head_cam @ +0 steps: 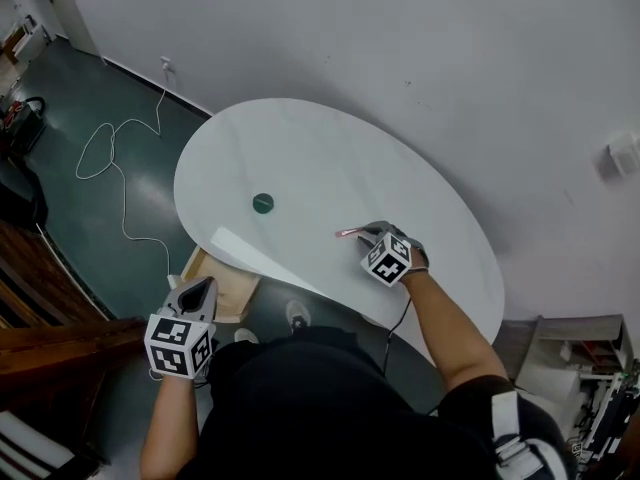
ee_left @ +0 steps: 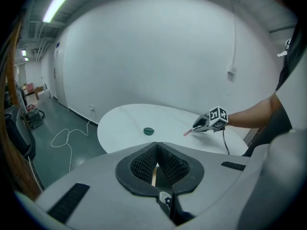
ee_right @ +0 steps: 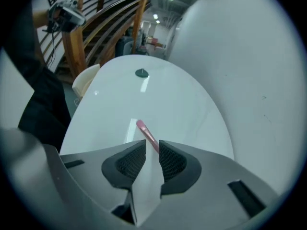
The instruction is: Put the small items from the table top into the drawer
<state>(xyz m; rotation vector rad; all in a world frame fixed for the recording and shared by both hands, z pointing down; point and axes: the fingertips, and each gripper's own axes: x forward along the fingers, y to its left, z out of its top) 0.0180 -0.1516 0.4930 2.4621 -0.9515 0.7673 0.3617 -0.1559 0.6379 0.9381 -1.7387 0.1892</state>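
- The right gripper (ee_right: 152,145) is seen with jaws apart — the near end of the pink stick (ee_right: 146,132) lies between them, on the white table (head_cam: 300,158).
- The left gripper (ee_left: 157,145) is kept closed and empty, near the open wooden drawer (head_cam: 225,293).
- A small green disc (head_cam: 262,203) is left of the stick.

white table (head_cam: 330,158), pink stick (ee_right: 146,133), dark green disc (head_cam: 263,203)

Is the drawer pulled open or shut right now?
Open. In the head view the wooden drawer sticks out from under the near edge of the white table, its inside facing up.
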